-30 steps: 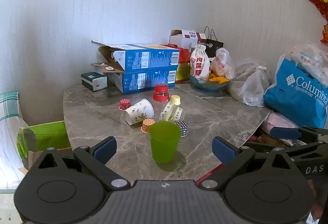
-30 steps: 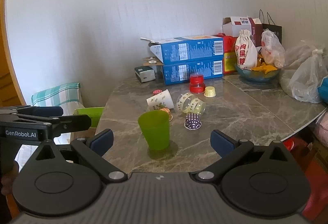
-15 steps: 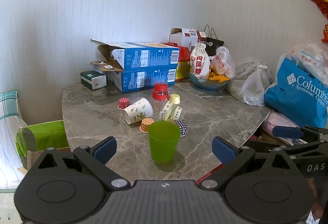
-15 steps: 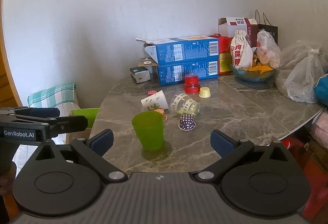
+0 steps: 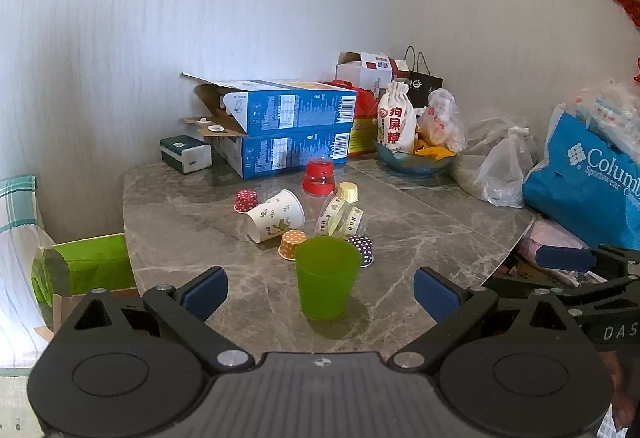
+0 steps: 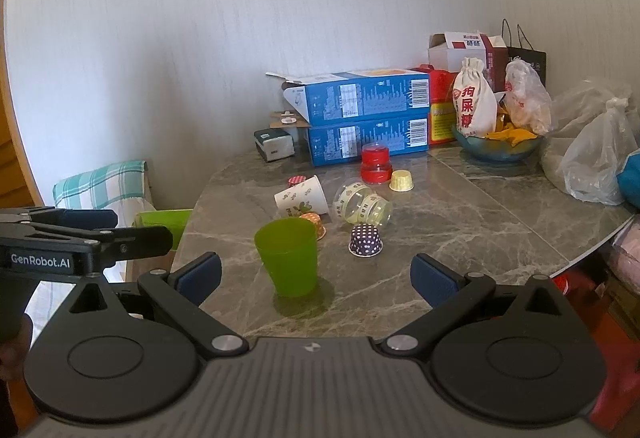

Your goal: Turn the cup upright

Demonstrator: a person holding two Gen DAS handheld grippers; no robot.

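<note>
A green plastic cup [image 5: 327, 278] stands upright, mouth up, near the front of the marble table [image 5: 420, 222]; it also shows in the right wrist view [image 6: 289, 256]. My left gripper [image 5: 320, 290] is open and empty, with the cup a little ahead between its fingers. My right gripper [image 6: 316, 276] is open and empty, the cup ahead and slightly left. Behind it a white paper cup [image 5: 276, 215] and a clear cup [image 5: 340, 215] lie on their sides. A red cup [image 5: 319, 176] stands upside down.
Small cupcake liners [image 6: 366, 240] lie around the cups. Blue boxes [image 5: 288, 125], a bowl with bags [image 5: 416, 153] and plastic bags [image 5: 504, 165] line the back and right. A blue Columbia bag [image 5: 584, 181] sits at right. The table edge drops off at left and front right.
Both grippers have drawn back slightly from the table; the green cup stays upright in place and shifts a little left in the right wrist view.
</note>
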